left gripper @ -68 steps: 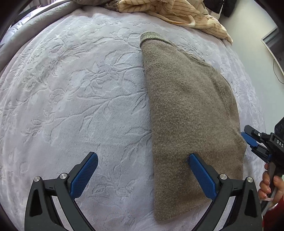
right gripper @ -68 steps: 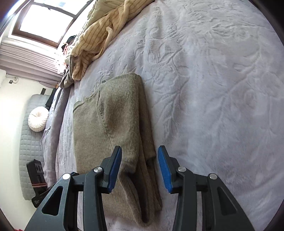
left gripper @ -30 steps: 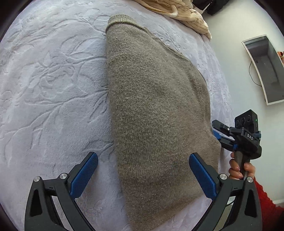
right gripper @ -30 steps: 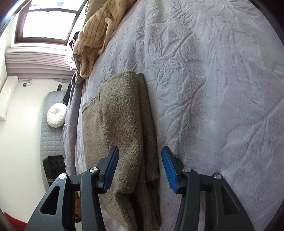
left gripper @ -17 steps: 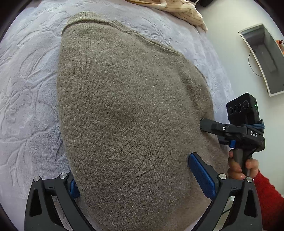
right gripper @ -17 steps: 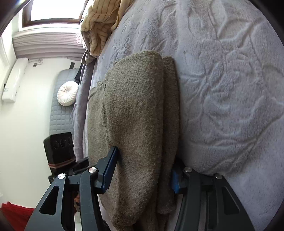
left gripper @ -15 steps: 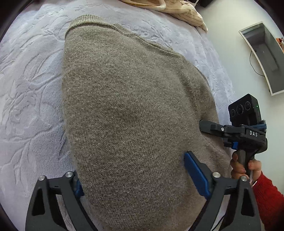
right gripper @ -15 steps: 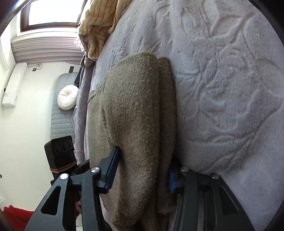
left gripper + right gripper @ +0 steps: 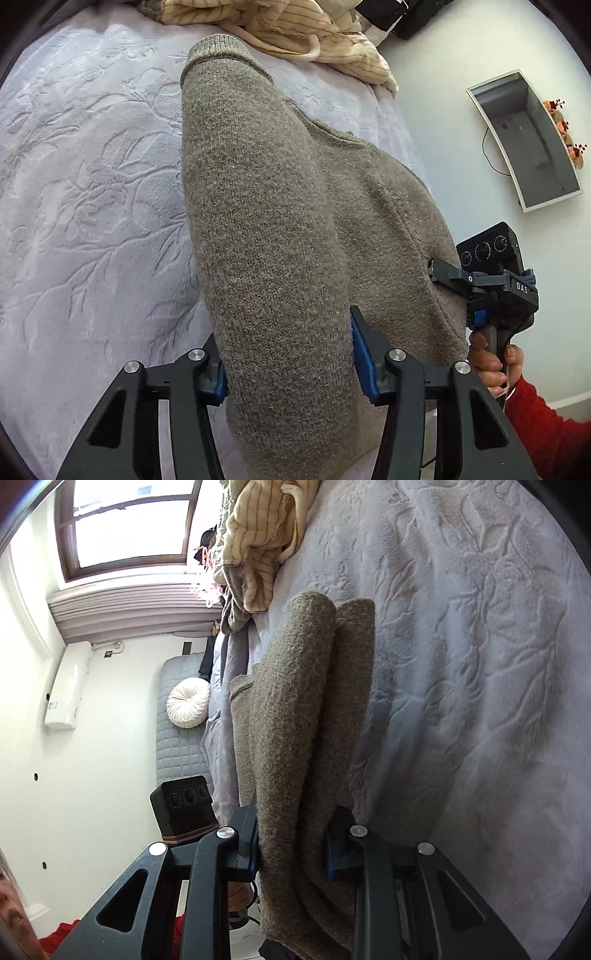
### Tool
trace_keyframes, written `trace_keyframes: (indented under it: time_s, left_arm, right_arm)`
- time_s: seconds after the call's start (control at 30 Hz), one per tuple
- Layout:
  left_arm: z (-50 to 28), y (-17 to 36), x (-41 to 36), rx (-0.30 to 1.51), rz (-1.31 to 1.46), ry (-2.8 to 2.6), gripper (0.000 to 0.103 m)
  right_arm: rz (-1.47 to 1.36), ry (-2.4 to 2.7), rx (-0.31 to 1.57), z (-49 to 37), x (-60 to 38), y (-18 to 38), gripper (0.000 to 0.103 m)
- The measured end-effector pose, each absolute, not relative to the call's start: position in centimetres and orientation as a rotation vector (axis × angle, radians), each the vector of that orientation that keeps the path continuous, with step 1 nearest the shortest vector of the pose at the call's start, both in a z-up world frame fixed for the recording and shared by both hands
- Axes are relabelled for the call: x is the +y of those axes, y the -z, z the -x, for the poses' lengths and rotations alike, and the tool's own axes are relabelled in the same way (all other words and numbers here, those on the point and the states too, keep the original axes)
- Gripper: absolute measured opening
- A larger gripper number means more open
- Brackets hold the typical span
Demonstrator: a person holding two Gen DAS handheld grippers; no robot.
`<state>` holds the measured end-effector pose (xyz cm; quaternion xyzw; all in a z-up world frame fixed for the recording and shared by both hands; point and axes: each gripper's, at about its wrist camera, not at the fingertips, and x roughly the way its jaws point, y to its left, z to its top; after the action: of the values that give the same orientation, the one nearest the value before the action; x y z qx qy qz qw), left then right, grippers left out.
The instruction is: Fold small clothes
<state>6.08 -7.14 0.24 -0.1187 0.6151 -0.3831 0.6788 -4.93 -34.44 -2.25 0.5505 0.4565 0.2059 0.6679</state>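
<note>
Bunching thick and folded, the grey-brown knit sweater [image 9: 280, 229] is pinched by left gripper [image 9: 288, 363]; right gripper [image 9: 291, 843] likewise.

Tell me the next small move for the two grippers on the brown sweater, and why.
Probably lift the near end and carry it forward toward the ribbed cuff to fold it in half. Both the left gripper and right gripper are clamped on the near edge of the brown sweater, which is already folded into a long narrow strip on the grey blanket.
</note>
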Motion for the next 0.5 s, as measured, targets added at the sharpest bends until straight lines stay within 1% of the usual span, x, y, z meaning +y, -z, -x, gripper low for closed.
trace_keyframes:
  time_s: [0.1,0.23,0.37,0.5]
  left_arm:
    - [-4.3,-2.1,-4.3,1.367,0.260,0.859,0.054]
    - [-1.9,-3.4,-0.7,1.365,0.240,0.820,0.054]
    - [0.2,-3.4,3.1,1.387,0.228,0.760,0.054]
    - [1.9,-2.1,6.4,1.403,0.243,0.706,0.054]
  right_arm:
    - [-1.250,-0.490,1.027,6.4,-32.6,1.0,0.027]
    - [-1.254,-0.520,1.039,8.2,-29.4,0.3,0.028]
    - [-1.255,-0.544,1.066,9.4,-25.5,0.9,0.028]
    - [-1.265,-0.567,1.094,9.5,-21.7,2.5,0.028]
